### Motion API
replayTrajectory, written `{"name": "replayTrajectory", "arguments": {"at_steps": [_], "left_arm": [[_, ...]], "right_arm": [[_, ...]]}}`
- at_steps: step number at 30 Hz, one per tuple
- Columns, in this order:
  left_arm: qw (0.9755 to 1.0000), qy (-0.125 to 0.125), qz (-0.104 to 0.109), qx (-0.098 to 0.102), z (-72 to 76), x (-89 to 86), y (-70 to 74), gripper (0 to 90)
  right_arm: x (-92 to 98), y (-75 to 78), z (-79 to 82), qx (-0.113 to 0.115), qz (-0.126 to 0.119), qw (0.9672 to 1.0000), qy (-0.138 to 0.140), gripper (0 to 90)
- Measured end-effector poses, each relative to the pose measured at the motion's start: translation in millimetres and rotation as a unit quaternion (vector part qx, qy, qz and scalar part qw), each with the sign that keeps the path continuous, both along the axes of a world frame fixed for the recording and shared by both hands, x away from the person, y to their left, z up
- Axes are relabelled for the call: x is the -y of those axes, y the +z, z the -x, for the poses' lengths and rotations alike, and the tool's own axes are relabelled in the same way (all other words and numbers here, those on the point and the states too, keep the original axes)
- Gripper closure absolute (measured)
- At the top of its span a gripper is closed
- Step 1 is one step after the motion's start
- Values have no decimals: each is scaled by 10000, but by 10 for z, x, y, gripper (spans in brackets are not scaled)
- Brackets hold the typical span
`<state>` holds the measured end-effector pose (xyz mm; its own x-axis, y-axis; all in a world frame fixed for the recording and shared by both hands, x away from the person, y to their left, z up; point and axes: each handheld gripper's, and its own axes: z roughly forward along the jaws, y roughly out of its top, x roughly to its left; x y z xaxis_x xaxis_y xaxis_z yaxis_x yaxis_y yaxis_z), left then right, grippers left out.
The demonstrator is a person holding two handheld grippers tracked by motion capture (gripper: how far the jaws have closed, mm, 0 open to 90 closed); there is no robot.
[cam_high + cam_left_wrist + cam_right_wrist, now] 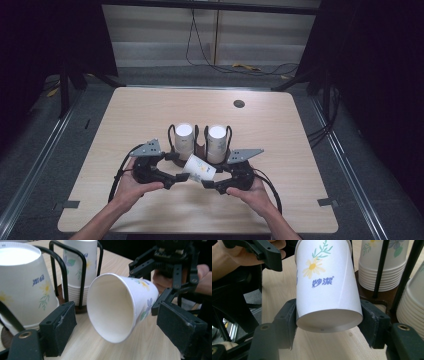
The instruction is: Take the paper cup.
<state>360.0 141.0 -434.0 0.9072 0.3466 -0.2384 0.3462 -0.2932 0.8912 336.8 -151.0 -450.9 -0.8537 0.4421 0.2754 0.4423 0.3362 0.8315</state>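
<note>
**One cup pulled free of the stacks, handover or placement still to come**

A single paper cup [199,168] is out of the black wire cup rack [200,148] and lies tilted on its side in the air just in front of the rack, between the two hands. The right tongs [329,322] are clamped on the cup's base end, pads pressing both sides. The cup's open mouth points toward the left tongs [117,332], which stand apart; their pads flank the rim without pressing on it.

Behind the cup, the rack holds two upside-down stacks of cups [184,138], one in each bay.

Judging from this, separating one cup from a stack is done. What looks left is taking the cup with the left tongs, or turning it upright and setting it on the surface [280,125] in front of the rack.
</note>
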Motion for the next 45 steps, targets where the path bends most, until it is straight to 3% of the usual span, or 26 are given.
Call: {"name": "replayTrajectory", "arguments": {"at_steps": [4, 14, 26, 35, 40, 45], "left_arm": [[9997, 149, -177, -100, 6, -1, -57, 156], [9995, -8, 209, -238, 6, -70, -73, 156], [9984, -34, 475, -311, 1, -61, -91, 164], [9983, -159, 479, -288, 13, -11, -110, 164], [9970, -179, 633, -404, -5, -17, -111, 163], [9968, -235, 594, -480, -20, -8, -126, 142]], "right_arm": [[4, -30, 10, -15, -103, 9999, -38, 375], [-47, -69, 32, -59, -521, 9985, 152, 374], [-81, -61, 54, 126, -567, 9981, 204, 376], [-127, -43, 65, 301, -504, 9980, 248, 377], [-138, -32, 79, 401, -482, 9977, 260, 377], [-171, -35, 88, 474, -426, 9975, 300, 377]]}}
